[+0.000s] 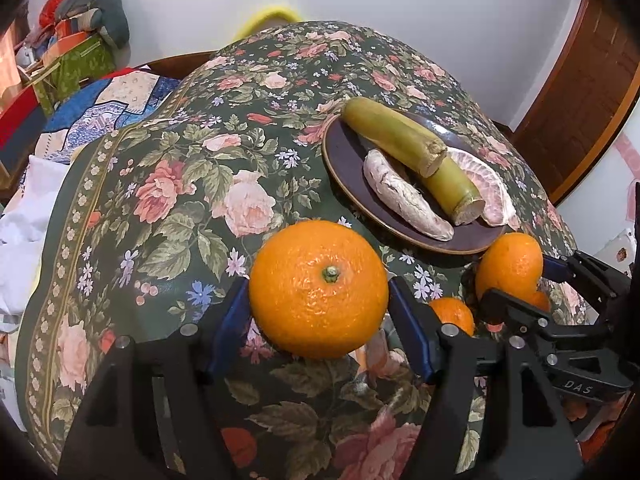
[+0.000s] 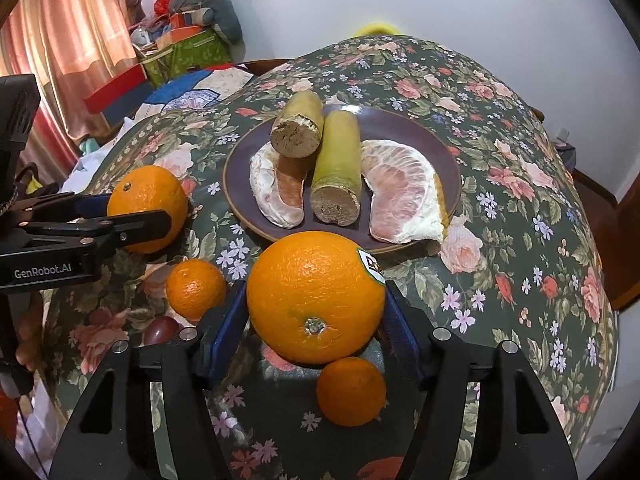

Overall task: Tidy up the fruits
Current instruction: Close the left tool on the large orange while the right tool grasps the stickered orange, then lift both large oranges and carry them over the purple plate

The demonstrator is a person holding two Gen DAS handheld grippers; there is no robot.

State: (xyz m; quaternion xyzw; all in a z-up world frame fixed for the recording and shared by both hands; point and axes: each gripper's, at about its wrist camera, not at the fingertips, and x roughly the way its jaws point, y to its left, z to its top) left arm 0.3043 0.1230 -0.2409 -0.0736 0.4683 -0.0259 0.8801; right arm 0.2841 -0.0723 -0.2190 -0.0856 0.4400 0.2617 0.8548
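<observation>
Both my grippers have an orange dead centre between the pads. Left gripper is clamped on the plain orange; right gripper pinches the stickered orange. The plate sits straight ahead of both, nearer my right one.

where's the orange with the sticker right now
In the right wrist view, the large stickered orange sits on the floral tablecloth between the right tongs, just before the dark purple plate.

Home, prob. a living rm. Floral tablecloth on table, pink curtains, household clutter by wall.
</observation>
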